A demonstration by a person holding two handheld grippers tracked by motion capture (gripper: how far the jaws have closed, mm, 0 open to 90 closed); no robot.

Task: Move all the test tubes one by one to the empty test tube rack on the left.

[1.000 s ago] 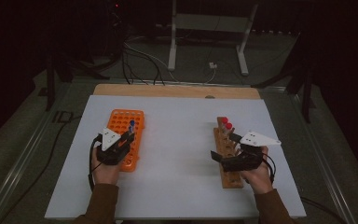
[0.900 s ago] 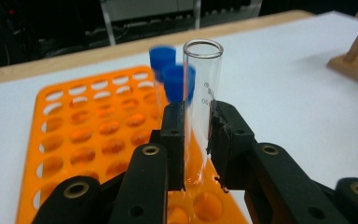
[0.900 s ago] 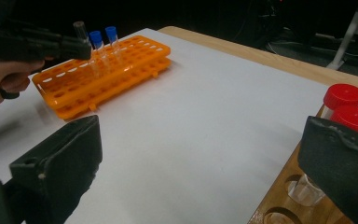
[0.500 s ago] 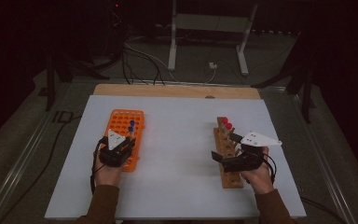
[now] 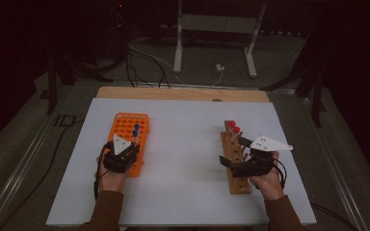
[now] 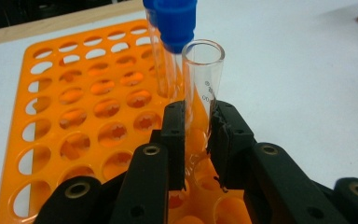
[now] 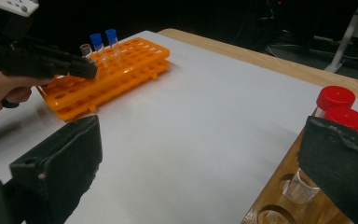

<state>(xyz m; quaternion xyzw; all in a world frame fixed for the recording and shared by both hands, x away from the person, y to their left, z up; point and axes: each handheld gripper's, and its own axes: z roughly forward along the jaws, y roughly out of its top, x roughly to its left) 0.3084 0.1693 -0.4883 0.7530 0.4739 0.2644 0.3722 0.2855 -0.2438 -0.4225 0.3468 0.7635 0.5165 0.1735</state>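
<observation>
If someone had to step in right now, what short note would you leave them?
Left tongs: shut on an uncapped glass tube standing in the orange rack, beside two blue-capped tubes.
Right tongs: open, holding nothing, beside the wooden rack.
Wooden rack carries two red-capped tubes and a short open tube.
Done: three tubes stand in the orange rack.
Left: probably let go of the glass tube, then handle the wooden rack's tubes.

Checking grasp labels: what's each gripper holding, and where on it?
Left gripper clamps an uncapped glass test tube on its lower body, over the orange rack. Right gripper is open, holding nothing.
</observation>
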